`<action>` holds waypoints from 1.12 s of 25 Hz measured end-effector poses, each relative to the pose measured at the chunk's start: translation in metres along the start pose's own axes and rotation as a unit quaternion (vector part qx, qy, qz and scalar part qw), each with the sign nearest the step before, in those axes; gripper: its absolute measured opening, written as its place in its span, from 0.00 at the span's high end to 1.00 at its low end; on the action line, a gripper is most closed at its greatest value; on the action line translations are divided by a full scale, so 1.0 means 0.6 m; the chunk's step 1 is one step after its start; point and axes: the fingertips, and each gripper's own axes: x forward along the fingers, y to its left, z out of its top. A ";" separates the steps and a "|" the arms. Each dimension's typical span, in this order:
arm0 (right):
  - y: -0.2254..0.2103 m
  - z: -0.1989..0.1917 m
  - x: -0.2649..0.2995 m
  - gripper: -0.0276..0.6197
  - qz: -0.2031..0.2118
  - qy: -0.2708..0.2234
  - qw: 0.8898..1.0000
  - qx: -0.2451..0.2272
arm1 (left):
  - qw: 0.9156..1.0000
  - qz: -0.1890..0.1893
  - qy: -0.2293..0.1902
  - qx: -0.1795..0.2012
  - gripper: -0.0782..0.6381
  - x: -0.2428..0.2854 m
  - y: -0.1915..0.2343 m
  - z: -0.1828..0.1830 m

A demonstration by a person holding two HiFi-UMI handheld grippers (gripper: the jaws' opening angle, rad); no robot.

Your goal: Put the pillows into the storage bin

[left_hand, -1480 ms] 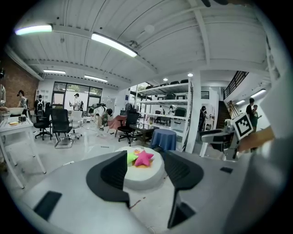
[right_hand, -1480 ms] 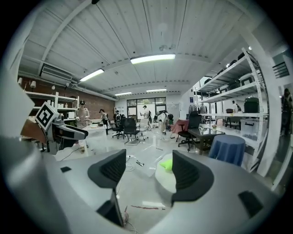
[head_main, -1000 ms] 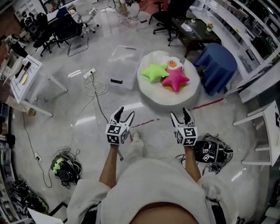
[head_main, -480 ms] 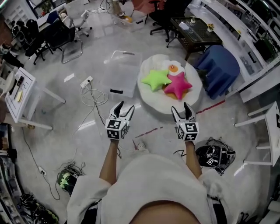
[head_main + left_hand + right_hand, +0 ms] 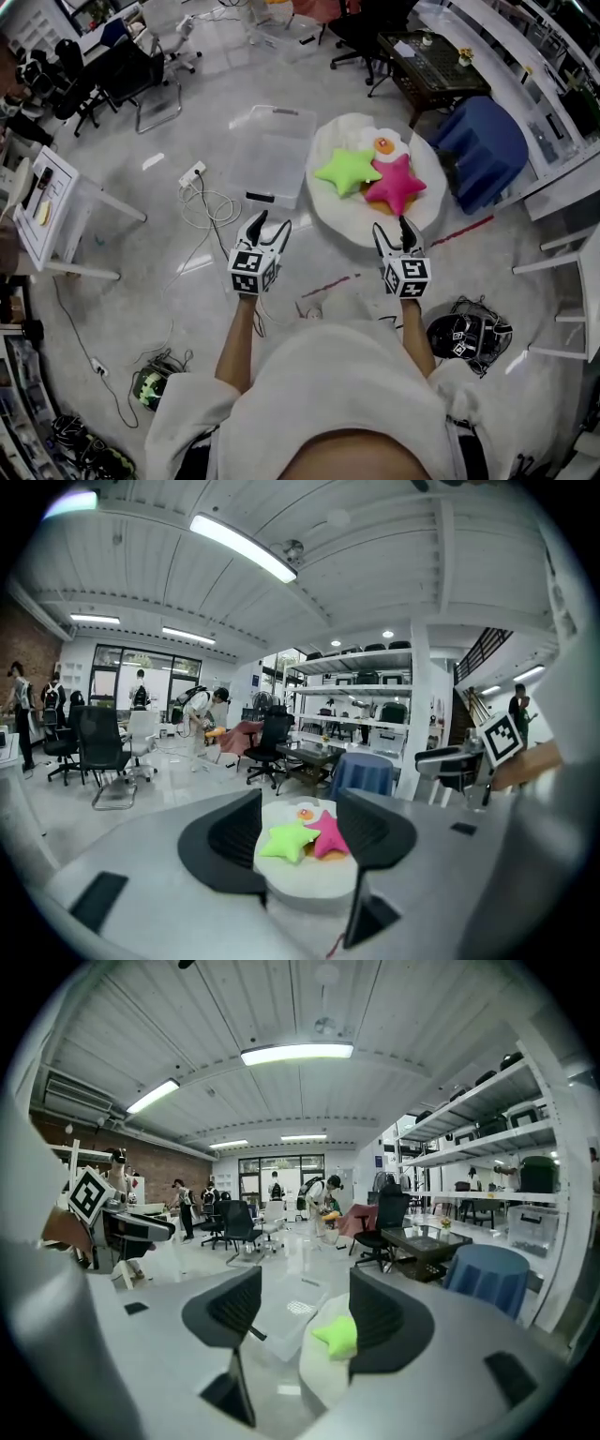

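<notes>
Two pillows on round white cushion [image 5: 330, 208], floor: green star [image 5: 344, 172], pink star [image 5: 395, 185] | bin [image 5: 272, 155] just left of cushion | left gripper [image 5: 273, 222], right gripper [image 5: 391, 225]: jaws apart, empty, short of cushion

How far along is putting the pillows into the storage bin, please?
Nothing done: the storage bin holds no pillow. In hand: nothing; the left tool and right tool are open. Left: the green star pillow, pink star pillow and fried-egg pillow lie on the white cushion.

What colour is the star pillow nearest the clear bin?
The star pillow is lime green; the head view shows it best.
</notes>
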 end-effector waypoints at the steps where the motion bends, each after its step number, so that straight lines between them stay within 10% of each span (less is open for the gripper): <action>1: 0.001 -0.001 0.006 0.53 0.000 0.002 1.000 0.000 | 1.000 0.001 0.003 -0.002 0.55 0.001 0.005 -0.005; 28: -0.174 0.126 0.458 0.54 0.039 0.015 0.999 -0.002 | 0.999 0.044 0.015 -0.018 0.55 0.369 0.235 0.141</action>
